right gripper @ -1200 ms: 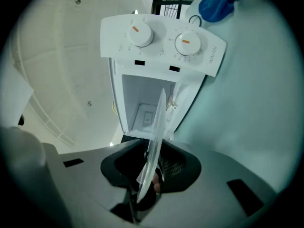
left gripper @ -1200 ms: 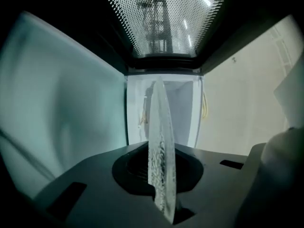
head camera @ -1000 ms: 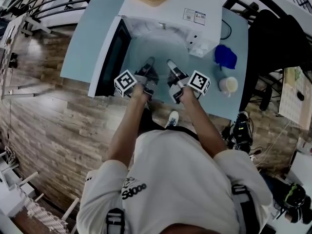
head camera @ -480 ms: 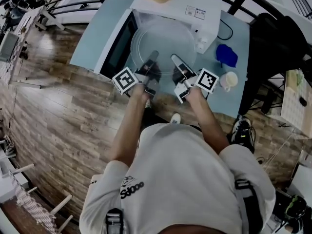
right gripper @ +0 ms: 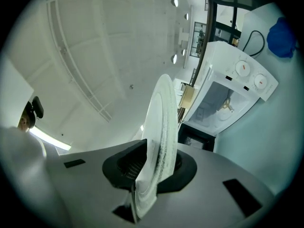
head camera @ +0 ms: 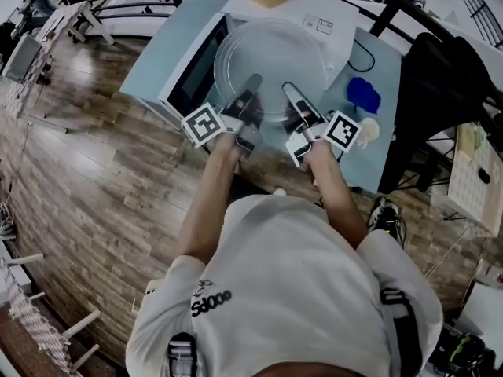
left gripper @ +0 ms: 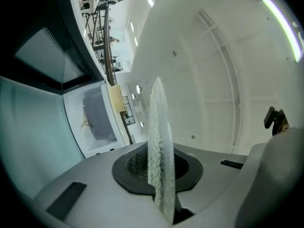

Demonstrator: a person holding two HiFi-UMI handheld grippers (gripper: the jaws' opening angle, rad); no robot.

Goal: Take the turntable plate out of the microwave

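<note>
Pinching side by side, L gripper (head camera: 252, 83) & R gripper (head camera: 288, 91) each had jaws clamped on the near rim of the glass turntable plate (head camera: 271, 52). It stretched away from them, held in the air outside the open microwave (head camera: 193, 73) beyond.

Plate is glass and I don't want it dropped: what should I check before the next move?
1. Left gripper shut on the plate rim: ok.
2. Right gripper shut on the rim: ok.
3. Plate out of the microwave: ok; both gripper views show it apart from the cavity.
4. Plate held level: cannot tell.
5. Set-down spot on the table: cannot tell; a cloth and a mug take the right side.
</note>
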